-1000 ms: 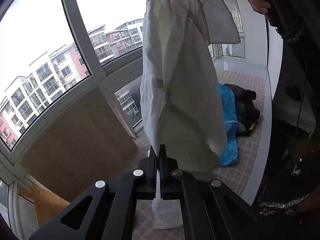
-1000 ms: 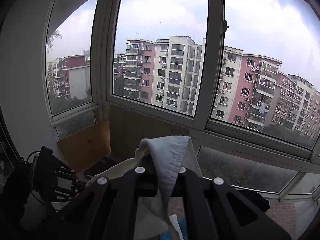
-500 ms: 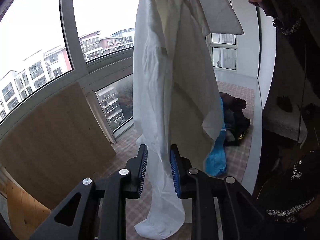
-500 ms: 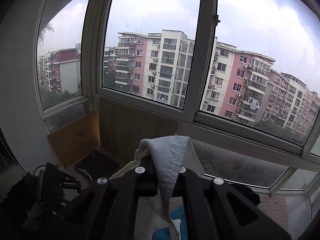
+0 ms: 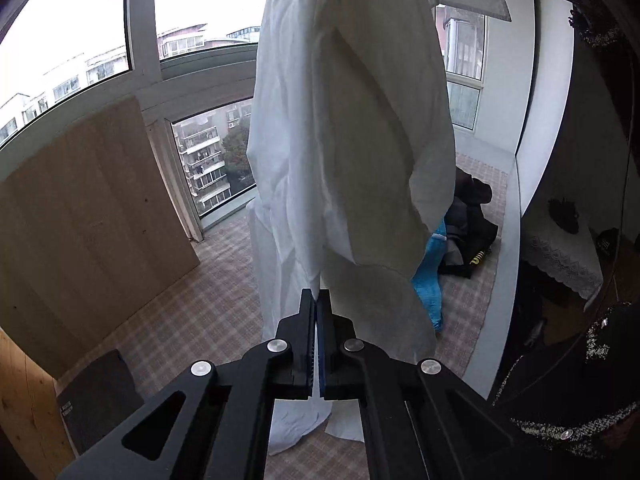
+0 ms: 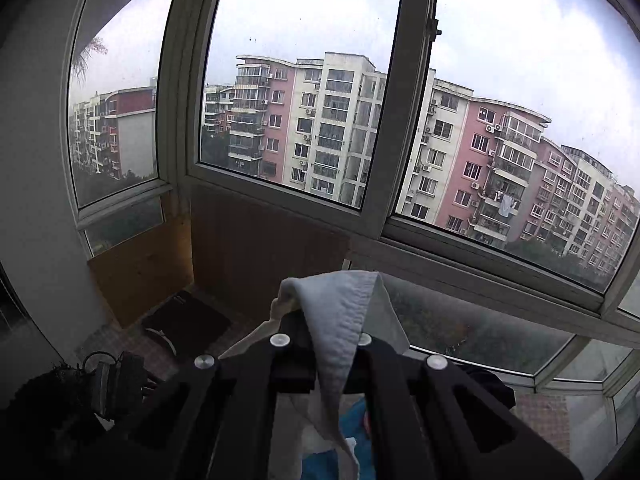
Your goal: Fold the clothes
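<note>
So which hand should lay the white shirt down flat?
Probably the left. The left gripper pinches the white shirt low down near the floor mat, while the right gripper holds its top.

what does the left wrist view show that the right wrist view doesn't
Only the left wrist view: the white shirt hanging full length to the checked floor, the left gripper shut on a fold of it after reopening briefly, and a dark clothes pile.

Only the right wrist view: the right gripper shut on the shirt's top, and the pink apartment blocks outside.

Both: the shirt, the windows and some blue cloth.
</note>
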